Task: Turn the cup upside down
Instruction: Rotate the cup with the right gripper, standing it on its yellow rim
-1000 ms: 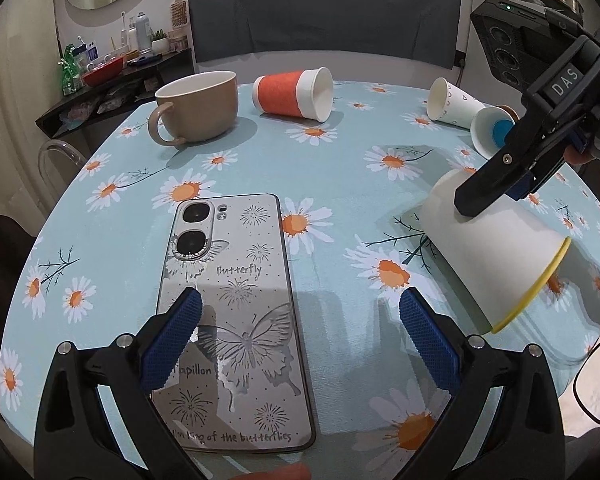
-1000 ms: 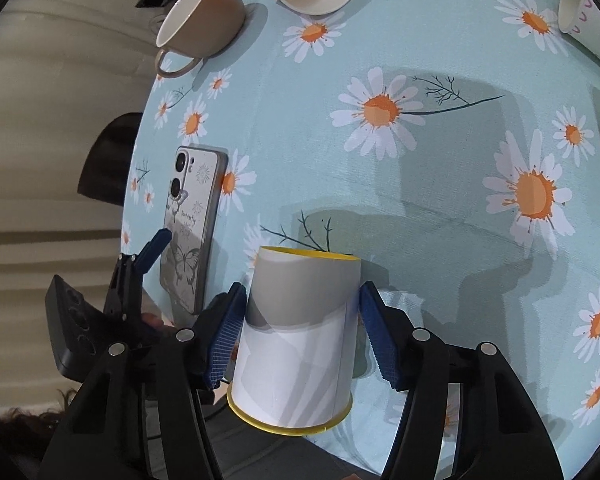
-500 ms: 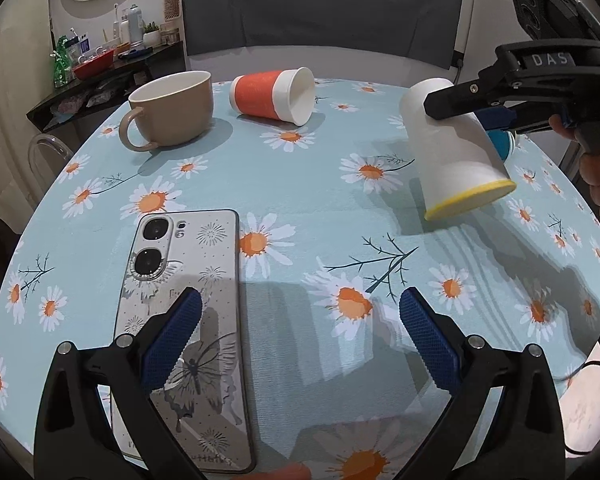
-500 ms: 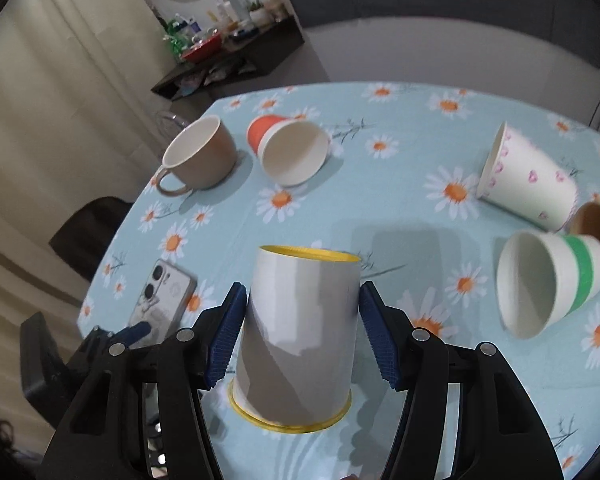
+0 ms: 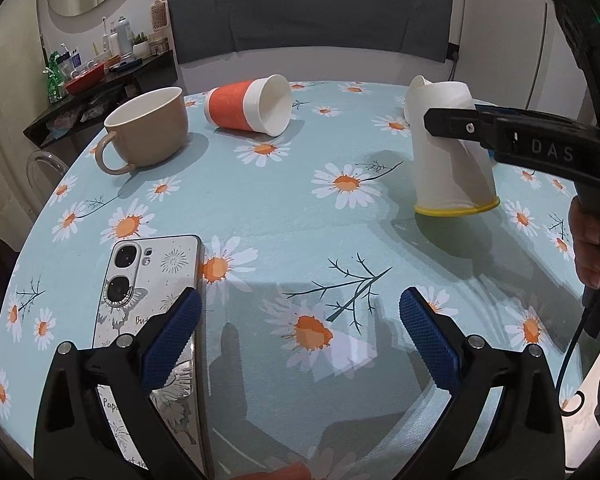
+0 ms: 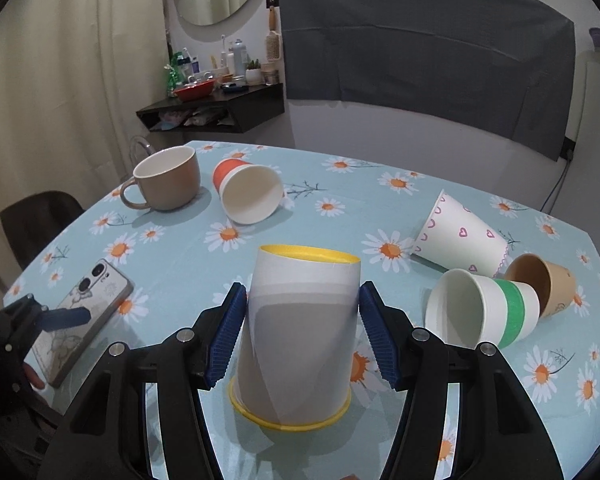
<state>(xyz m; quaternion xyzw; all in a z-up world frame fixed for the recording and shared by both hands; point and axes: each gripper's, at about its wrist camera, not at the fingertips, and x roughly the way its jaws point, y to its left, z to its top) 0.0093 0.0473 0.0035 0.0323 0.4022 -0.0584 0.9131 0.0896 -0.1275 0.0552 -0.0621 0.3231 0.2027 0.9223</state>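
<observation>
Through the left wrist camera I see my left claw (image 5: pixel 300 334) spread wide with nothing between its blue pads, hovering low over the daisy-print counter (image 5: pixel 260 208); its left finger sits above a phone (image 5: pixel 148 280) lying camera-side up. Ahead, on the right, the white cup with the yellow rim (image 5: pixel 450 164) is mouth down and tilted, the rim seeming to hover just above the cloth, pinched by my right claw (image 5: pixel 460 118). Farther back stand a beige mug (image 5: pixel 148 132) and an orange paper cup (image 5: pixel 248 106) lying on its side. Through the right wrist camera, my right claw (image 6: pixel 302 334) grips the cup's wall on both sides, yellow rim lowest. To the right lie a heart-print cup (image 6: pixel 462 236), a green-banded cup (image 6: pixel 484 312) and a brown cup (image 6: pixel 540 284), all tipped over.
</observation>
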